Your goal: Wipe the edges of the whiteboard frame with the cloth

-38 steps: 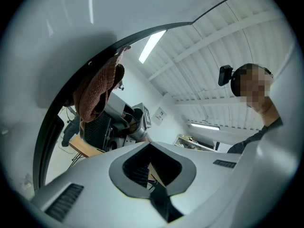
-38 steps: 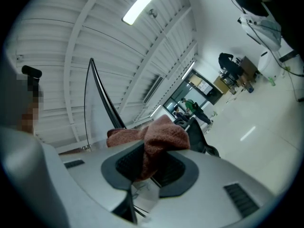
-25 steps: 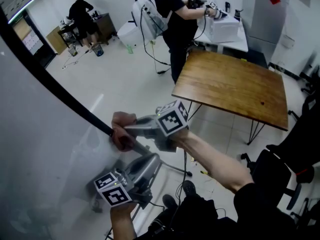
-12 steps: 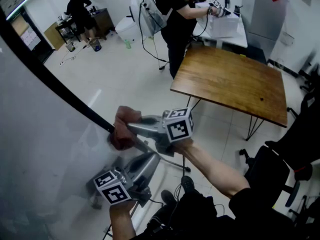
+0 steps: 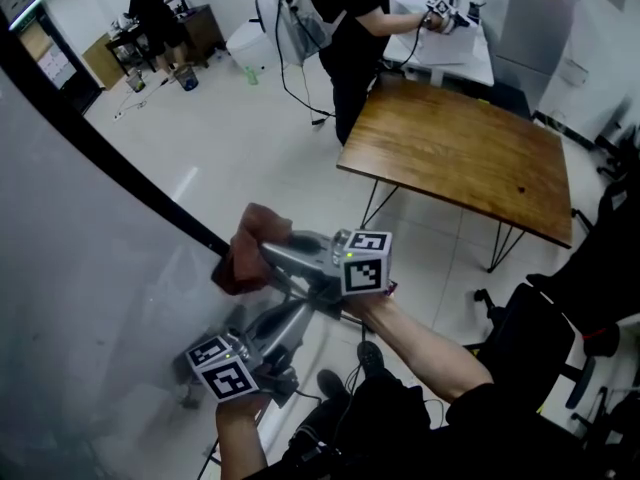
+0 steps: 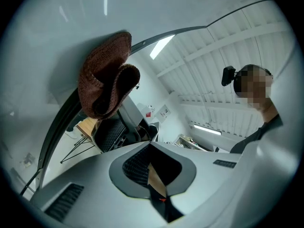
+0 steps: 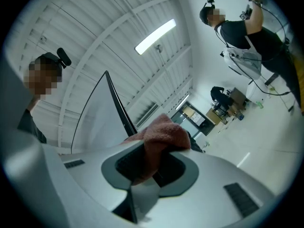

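cloth on whiteboard frame, left tool below, table to right

Head view looks steeply down; both gripper views face upward, close on the shared cloth.

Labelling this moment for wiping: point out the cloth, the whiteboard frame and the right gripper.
cloth (image 5: 240, 260): head view, its bunched middle.
whiteboard frame (image 5: 130, 180): head view, black edge strip.
right gripper (image 5: 270, 253): head view, its tips, clamped on the cloth.
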The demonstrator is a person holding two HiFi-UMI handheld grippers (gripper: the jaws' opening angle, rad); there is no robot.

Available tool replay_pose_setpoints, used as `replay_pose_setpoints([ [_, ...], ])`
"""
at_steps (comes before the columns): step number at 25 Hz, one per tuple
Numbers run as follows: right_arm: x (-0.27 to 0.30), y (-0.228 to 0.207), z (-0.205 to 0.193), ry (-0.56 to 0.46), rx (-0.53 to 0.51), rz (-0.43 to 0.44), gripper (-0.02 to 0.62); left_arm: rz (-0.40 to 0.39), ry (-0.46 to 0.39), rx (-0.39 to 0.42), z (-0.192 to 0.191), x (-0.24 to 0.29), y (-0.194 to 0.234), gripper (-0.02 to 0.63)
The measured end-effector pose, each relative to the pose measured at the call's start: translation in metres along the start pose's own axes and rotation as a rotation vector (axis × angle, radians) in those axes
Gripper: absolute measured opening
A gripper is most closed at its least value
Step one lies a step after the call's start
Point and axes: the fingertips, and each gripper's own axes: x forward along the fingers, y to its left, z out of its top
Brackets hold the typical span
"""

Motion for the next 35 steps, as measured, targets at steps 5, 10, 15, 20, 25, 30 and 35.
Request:
replay_pose_setpoints([
  [5,-0.01,-0.008,-0.017,-0.023,0.022,-0.027,0.092,0.01,-0.001,-0.013,-0.01,-0.006,0.011,-0.005],
  [10,-0.023,-0.024,-0.041,-0.015,0.05,-0.083,0.092,0.015,0.009,-0.037,-0.027,-0.01,0.019,-0.005],
  [15,-0.027,-0.039,-0.059,0.001,0.073,-0.124,0.094,0.024,0.022,-0.057,-0.034,-0.011,0.029,-0.005],
  [20,-0.037,-0.057,-0.08,0.013,0.096,-0.165,0.095,0.033,0.04,-0.07,-0.045,-0.012,0.037,-0.005],
  [25,-0.046,-0.074,-0.098,0.012,0.139,-0.208,0.095,0.039,0.048,-0.085,-0.056,-0.014,0.044,-0.005],
  [30,-0.052,-0.086,-0.107,0.018,0.157,-0.239,0.094,0.047,0.054,-0.095,-0.061,-0.011,0.05,-0.005],
  [35,-0.063,-0.105,-0.129,0.016,0.215,-0.266,0.095,0.055,0.054,-0.115,-0.07,-0.01,0.061,-0.005],
])
